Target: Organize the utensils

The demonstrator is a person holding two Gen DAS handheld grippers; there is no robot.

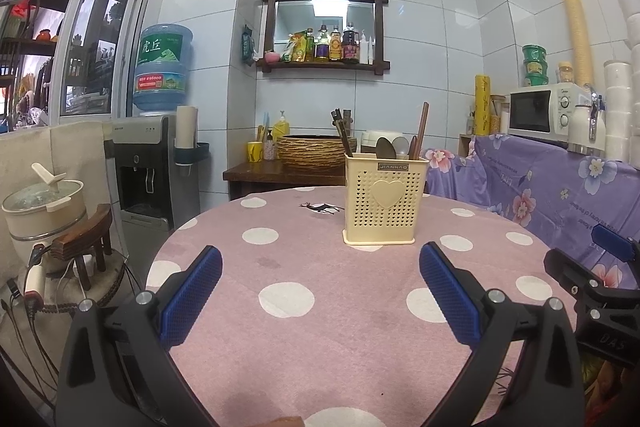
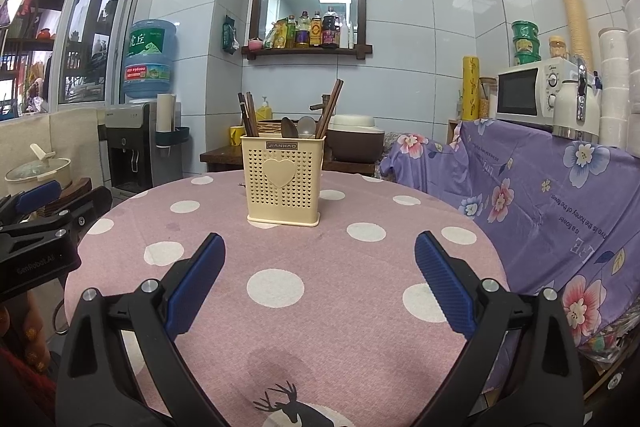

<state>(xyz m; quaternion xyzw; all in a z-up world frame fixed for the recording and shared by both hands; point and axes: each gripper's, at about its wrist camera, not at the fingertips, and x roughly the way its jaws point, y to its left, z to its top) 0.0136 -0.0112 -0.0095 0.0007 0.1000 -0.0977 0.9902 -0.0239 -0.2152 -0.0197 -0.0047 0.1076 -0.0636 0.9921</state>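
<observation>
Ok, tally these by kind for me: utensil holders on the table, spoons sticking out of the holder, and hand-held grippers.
utensil holder: 1
spoons: 2, a dark spoon and a pale spoon
hand-held grippers: 2, the left hand-held gripper and the right hand-held gripper, both open
total: 5

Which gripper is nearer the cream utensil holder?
Roughly equal; neither is clearly nearer. Left gripper sits back-left of the utensil holder; right gripper sits back-right. Both open, empty.

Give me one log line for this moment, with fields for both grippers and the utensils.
left gripper: open, empty | right gripper: open, empty | utensils: standing in holder | table: no loose utensils seen
</observation>
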